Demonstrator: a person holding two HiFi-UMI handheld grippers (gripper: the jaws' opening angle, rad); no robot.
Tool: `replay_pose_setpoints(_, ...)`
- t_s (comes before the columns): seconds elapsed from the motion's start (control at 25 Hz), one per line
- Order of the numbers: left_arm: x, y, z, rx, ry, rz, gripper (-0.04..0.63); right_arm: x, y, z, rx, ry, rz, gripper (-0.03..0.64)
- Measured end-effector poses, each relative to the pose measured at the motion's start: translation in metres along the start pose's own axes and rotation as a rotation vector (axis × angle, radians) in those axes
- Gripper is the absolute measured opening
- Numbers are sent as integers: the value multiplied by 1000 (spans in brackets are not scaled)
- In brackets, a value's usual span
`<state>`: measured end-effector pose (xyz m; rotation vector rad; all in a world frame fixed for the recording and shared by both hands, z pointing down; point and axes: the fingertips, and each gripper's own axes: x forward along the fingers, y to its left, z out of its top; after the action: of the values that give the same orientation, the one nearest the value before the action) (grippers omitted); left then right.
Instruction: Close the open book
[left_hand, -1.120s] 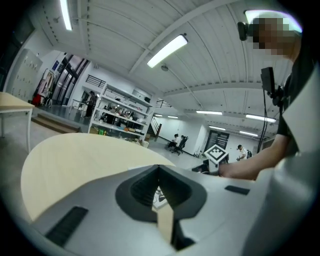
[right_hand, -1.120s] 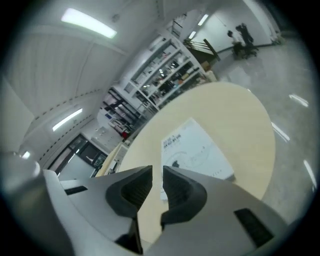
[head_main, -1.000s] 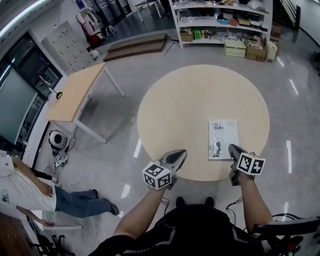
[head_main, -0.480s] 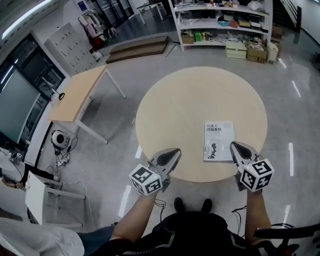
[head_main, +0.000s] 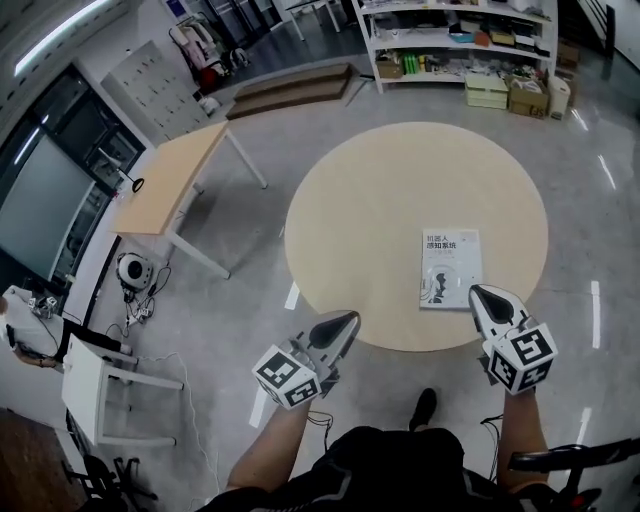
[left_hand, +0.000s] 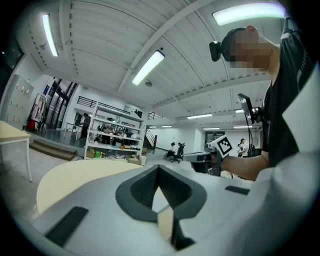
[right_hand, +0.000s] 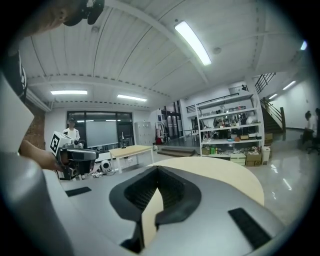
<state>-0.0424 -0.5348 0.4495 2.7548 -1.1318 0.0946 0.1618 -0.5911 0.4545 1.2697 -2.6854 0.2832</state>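
Observation:
A white book lies closed, cover up, on the round pale-wood table, near its front right edge. My right gripper hangs just off the book's near right corner, over the table's rim, shut and empty. The left gripper hovers at the front rim, well left of the book, its jaws together with nothing between them. In the left gripper view the left gripper points across the table top; the book is hidden there. The right gripper view shows the right gripper over the table.
A rectangular wooden desk stands to the left of the round table. White shelves with boxes line the far wall. A small white table stands on the grey floor at lower left. My shoe shows below the table's front rim.
Both grippers have drawn back from the table toward me and risen. The right one has rolled, left the book's corner, and its jaws have closed. The book lies unmoved.

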Motion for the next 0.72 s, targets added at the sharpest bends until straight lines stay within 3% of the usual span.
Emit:
replay_pose_setpoints(0.24, -64, -26, -10, 37, -43, -36, -3, -30, 65, -13, -10, -15, -45, 0)
replay_pose_setpoints(0.44, -154, -45, -29, 44, -44, -71, -3, -62, 159, -29, -14, -37, -77, 0)
replay_pose_setpoints(0.72, -251, -82, -50, -5, -45, -109, -3, -122, 256, -49, 16, -39, -149, 0)
